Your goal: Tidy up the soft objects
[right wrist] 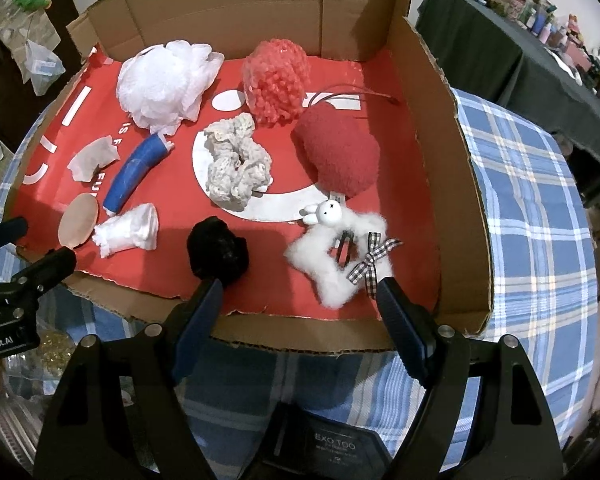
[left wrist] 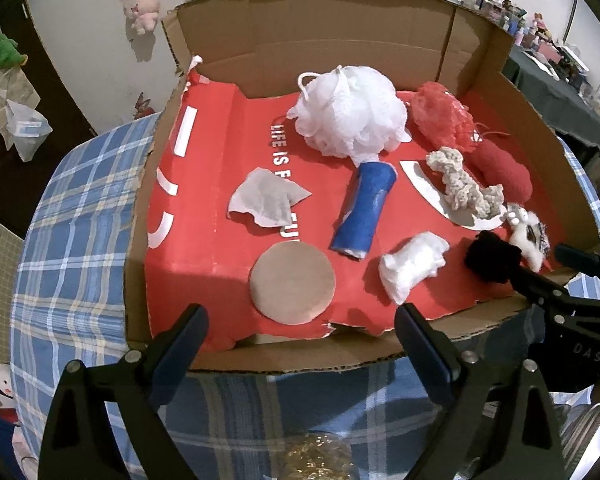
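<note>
Both grippers stand with their jaws apart and nothing between them: the left gripper [left wrist: 302, 322] hangs over the near edge of the cardboard box [left wrist: 380, 28], just short of the tan round pad [left wrist: 293, 282], and the right gripper [right wrist: 300, 300] hangs over the same edge with one finger close to the black pompom [right wrist: 217, 252] and the other close to the white fluffy hair clip [right wrist: 342, 258]. All the soft things lie loose on the red sheet [left wrist: 204, 240] lining the box floor: white mesh loofah [left wrist: 350, 111] and red mesh loofah [right wrist: 278, 80] toward the back, red plush pad [right wrist: 338, 156], cream crochet scrunchie [right wrist: 236, 162], blue roll [left wrist: 364, 210], crumpled tissue [left wrist: 266, 199] and a wadded white cloth [left wrist: 412, 266] nearer the front. The likeliest slip, as I judge it, is on the right: pompom and clip sit so near each finger that a straight descent could catch both or nudge one aside, and the clip's checked ribbon bow [right wrist: 374, 256] could snag a pad and drag along. The flat round pad offers little for the left jaws to bite; closing on it could pinch the torn red sheet instead and pull the whole layout. Light pieces such as the tissue could cling to a pad on release. The two grippers are close together at the front, so reaching inward at once risks a knock
</note>
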A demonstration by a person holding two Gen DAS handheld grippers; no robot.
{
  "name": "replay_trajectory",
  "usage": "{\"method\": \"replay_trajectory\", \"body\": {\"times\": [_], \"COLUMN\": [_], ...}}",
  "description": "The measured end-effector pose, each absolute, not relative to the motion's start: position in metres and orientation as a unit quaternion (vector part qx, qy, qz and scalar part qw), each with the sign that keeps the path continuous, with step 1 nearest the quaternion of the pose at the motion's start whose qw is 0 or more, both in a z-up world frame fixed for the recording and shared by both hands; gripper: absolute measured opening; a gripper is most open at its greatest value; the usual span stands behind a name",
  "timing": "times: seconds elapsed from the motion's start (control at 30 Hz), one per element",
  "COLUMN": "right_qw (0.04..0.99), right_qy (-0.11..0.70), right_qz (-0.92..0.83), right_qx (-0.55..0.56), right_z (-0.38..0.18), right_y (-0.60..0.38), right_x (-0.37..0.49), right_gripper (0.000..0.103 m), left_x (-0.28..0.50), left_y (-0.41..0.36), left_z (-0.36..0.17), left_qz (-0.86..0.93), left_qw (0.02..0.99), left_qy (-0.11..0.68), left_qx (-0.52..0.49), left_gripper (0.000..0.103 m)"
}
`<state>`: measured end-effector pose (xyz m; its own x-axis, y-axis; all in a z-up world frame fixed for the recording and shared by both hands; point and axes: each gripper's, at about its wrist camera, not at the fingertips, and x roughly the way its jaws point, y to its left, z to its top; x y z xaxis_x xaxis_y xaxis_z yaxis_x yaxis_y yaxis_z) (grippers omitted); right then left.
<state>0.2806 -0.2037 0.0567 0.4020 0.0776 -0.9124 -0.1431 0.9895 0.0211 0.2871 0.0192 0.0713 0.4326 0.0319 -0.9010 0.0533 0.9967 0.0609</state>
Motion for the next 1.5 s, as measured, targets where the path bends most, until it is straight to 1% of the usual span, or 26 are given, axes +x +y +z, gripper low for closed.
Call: {"method": "replay_trajectory", "body": {"times": [0.63,0.9,1.5], "right_qw": [0.869,0.882,0.884], "right_qy": [0.488,0.465,0.462], "right_qz": [0.072,0.07,0.07], "right_qx": [-0.021,-0.038,-0.036], "right_z": [0.067,0.071,0.071], "right_y": [-0.208,-0.205,-0.205], "right_x": [0.271,0.266,0.267], "right_gripper": [0.079,0.079,0.079], "left_x": [0.28,0.279,0.279], "left_y": [0.024,0.023,0.023], "left_z": [0.078,0.079,0.081], "left_qz": [-0.007,-0.005,-0.001], "left_qw": [0.867,0.872,0.874], "left_qy": [0.498,0.489,0.486], "left_qx": [0.022,0.023,0.022], "left_gripper": [0.096,0.096,0.096]}}
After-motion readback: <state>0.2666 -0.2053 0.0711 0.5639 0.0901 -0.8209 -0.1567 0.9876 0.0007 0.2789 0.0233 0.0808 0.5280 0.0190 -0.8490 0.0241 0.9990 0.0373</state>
